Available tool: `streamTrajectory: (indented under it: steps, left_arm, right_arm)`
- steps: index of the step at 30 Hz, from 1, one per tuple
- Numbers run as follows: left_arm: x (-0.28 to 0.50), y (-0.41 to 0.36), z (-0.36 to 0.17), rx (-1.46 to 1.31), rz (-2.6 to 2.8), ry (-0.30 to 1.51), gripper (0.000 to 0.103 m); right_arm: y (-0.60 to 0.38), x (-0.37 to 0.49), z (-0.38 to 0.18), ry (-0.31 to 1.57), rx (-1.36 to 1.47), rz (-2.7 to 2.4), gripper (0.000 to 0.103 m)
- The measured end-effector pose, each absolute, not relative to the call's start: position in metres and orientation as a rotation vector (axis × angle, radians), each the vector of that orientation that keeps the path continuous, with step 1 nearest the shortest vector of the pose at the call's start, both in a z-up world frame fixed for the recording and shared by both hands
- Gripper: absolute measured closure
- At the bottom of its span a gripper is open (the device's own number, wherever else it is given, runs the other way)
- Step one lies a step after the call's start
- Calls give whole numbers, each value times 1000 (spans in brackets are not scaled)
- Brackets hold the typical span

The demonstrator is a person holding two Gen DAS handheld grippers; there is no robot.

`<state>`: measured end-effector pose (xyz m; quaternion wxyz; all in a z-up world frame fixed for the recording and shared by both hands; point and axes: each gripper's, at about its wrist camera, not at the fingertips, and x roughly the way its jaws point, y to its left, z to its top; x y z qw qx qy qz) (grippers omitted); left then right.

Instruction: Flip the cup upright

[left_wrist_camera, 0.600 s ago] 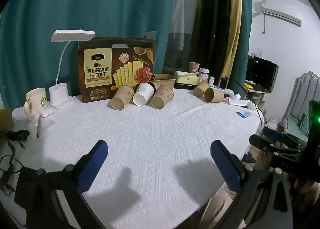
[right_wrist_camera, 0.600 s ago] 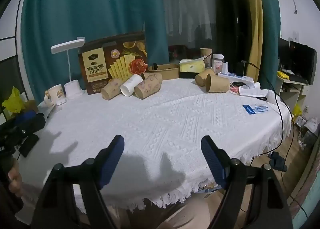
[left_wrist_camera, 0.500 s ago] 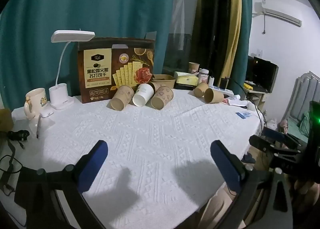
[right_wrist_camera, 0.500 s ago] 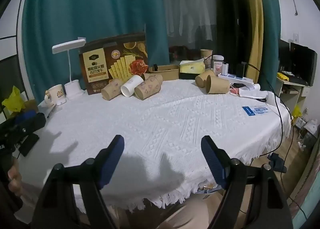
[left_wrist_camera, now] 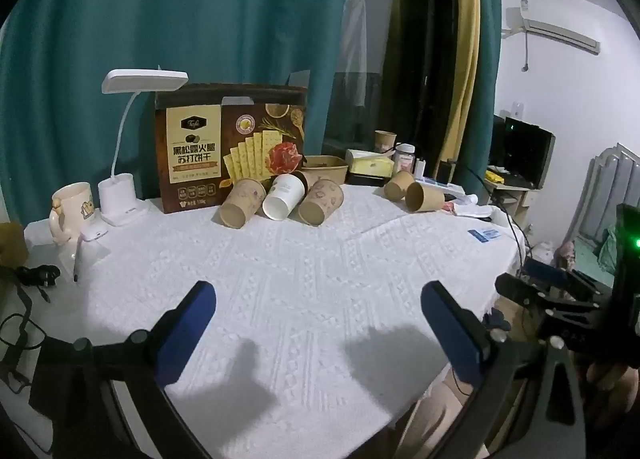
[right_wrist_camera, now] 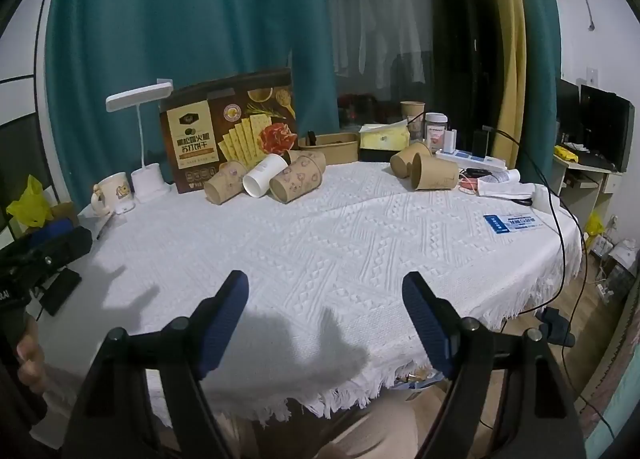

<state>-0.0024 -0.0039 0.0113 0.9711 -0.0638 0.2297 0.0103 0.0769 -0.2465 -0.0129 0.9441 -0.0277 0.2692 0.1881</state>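
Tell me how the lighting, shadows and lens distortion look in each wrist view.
Left wrist view: dim, bluish light; the left gripper throws two soft shadows on the white tablecloth; the fisheye bends the curtain and blackens the corners. Right wrist view: the same dim light; the right gripper casts shadows near the fringe; the table edge bows strongly.

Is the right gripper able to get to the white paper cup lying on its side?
Probably yes: the right gripper is open and empty, and only bare white tablecloth lies between it and the white paper cup.
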Motion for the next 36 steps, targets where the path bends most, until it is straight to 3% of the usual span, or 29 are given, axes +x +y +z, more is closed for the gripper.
streamTrajectory:
  steps: [36]
  left_arm:
    - [-3,-9,18,-135,5,437,1]
  right_arm:
    - [-247,69,5,521,-41,389,26]
